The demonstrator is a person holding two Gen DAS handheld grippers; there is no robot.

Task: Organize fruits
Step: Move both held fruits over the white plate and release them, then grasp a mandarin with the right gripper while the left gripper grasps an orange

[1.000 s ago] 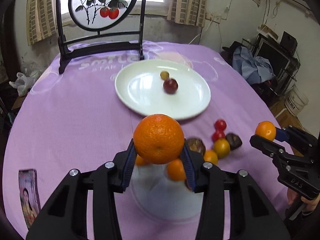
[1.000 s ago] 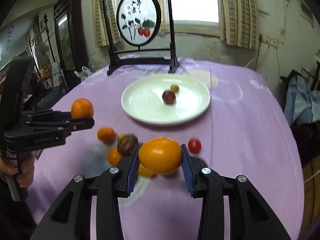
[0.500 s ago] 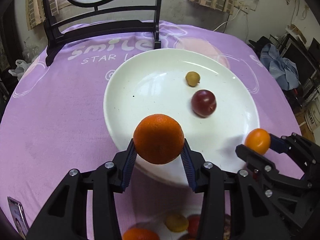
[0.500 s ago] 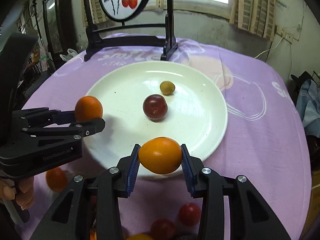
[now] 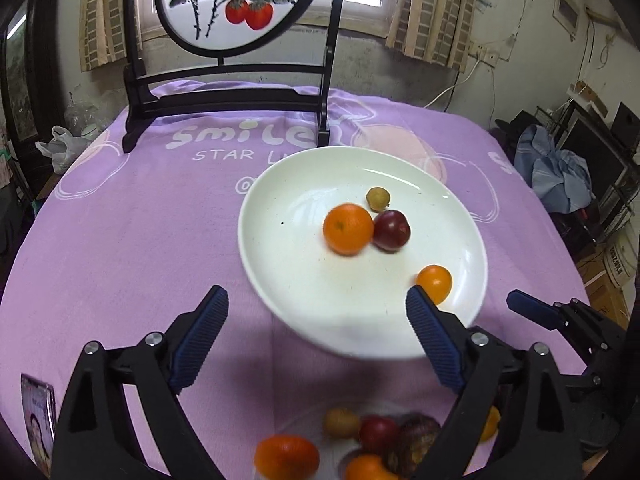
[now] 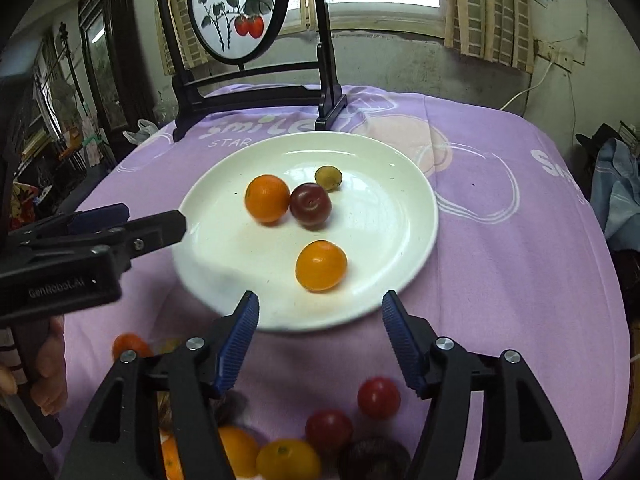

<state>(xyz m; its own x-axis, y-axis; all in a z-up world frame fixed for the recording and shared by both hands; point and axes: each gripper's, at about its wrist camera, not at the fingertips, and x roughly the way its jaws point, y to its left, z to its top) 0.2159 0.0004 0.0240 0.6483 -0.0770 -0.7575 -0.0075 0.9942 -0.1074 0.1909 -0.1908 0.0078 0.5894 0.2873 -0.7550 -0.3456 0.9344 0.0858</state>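
Fruits sit in two groups on your purple-covered table [image 5: 120,240]: four on the white plate [image 5: 288,288] and a loose cluster close under your grippers. On the plate, the large orange [image 5: 348,229] touches the dark red plum [image 5: 391,230], with a small olive-green fruit [image 5: 378,199] just behind them and a smaller orange [image 6: 321,266] resting apart nearer the front rim. The large orange looks slightly smeared, so its edge is hard to make out. Your left gripper [image 5: 316,344] has just been opening; its fingers stand wide apart with nothing between them, released over the plate's near edge. Your right gripper [image 6: 320,340] has just been opening too, its fingers spread and empty just short of the plate's front rim, the smaller orange lying free beyond them. In the left wrist view that smaller orange is partly hidden behind one blue finger pad [image 5: 430,340]. The loose cluster is cut off by the bottom of both views and partly covered by the gripper frames: you can pick out two red cherry tomatoes [image 6: 378,397], several orange fruits and a dark, blurred brownish fruit [image 5: 416,436], but not their full count. A framed round painting on a black stand [image 6: 240,12] stands at the table's far edge behind the plate.
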